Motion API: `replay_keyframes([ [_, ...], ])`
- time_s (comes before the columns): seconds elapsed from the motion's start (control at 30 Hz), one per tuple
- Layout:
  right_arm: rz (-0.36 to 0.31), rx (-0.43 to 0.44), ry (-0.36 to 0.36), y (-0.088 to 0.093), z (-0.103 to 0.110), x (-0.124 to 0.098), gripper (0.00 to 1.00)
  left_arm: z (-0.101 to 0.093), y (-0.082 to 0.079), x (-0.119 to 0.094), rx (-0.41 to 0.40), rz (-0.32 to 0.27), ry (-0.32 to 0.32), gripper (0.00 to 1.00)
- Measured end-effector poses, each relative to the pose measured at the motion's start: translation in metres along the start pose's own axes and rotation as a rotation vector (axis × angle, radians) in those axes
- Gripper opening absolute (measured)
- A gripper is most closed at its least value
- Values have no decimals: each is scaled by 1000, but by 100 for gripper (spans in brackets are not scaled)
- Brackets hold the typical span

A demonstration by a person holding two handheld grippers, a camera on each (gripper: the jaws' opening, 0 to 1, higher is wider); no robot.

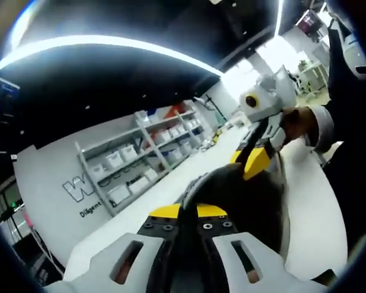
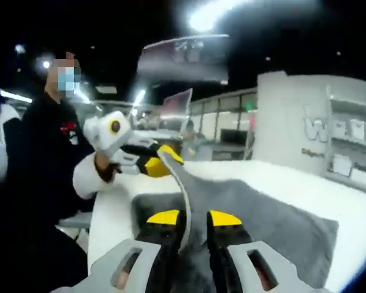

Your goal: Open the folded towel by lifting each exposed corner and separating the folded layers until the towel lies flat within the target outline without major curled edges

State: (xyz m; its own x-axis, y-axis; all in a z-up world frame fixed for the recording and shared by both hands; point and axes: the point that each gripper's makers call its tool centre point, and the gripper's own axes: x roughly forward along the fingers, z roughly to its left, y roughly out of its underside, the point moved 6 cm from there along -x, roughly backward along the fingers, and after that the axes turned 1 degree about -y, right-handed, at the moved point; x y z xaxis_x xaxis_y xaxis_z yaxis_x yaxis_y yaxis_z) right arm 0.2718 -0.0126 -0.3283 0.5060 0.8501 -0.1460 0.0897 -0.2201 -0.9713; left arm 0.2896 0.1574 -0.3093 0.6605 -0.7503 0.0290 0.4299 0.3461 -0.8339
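The towel (image 2: 274, 226) is a grey cloth lying on the white table (image 2: 329, 183), most of it spread flat, with one edge lifted off the surface. That raised edge (image 2: 182, 183) runs as a pale strip arching up from the towel toward the person's side of the table, stretched between both grippers.

The right gripper (image 2: 194, 224) has its yellow-tipped jaws narrowed onto the near end of that strip, the cloth pinched in the thin gap between them. At the far end of the strip the left gripper (image 2: 161, 160) bites the towel too. In the left gripper view its own jaws (image 1: 188, 215) close on a dark hump of towel (image 1: 244, 201), and the right gripper (image 1: 256, 160) shows just beyond that hump, held by a hand (image 1: 302, 125) in a white cuff.

Holding one edge at two points, apart and above the table, likely keeps the top layer taut so it can be peeled off the layer under it and carried over without curling. The flat part stays weighted on the table as an anchor.

Past the towel, on the far side of the table, stand grey shelves (image 1: 149, 155) with white bins. No target outline can be made out around the towel.
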Motion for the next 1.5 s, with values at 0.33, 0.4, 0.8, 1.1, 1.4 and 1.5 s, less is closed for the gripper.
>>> replay_keyframes([
  [0.33,16,-373,123,-22,15,8,22,-17,-14,10,63,-10,30,6],
  [0.4,28,-443,144,-24,16,10,24,-22,-15,13,79,-6,39,6],
  [0.8,141,-752,236,-15,22,14,21,-33,-24,14,134,5,62,6],
  [1.1,158,-867,274,-17,27,11,15,-45,-30,18,174,26,95,7],
  [1.4,183,-936,280,-17,27,16,8,-56,-36,19,180,3,141,8],
  [1.5,193,-953,279,-15,27,18,1,-54,-34,19,183,11,138,8],
])
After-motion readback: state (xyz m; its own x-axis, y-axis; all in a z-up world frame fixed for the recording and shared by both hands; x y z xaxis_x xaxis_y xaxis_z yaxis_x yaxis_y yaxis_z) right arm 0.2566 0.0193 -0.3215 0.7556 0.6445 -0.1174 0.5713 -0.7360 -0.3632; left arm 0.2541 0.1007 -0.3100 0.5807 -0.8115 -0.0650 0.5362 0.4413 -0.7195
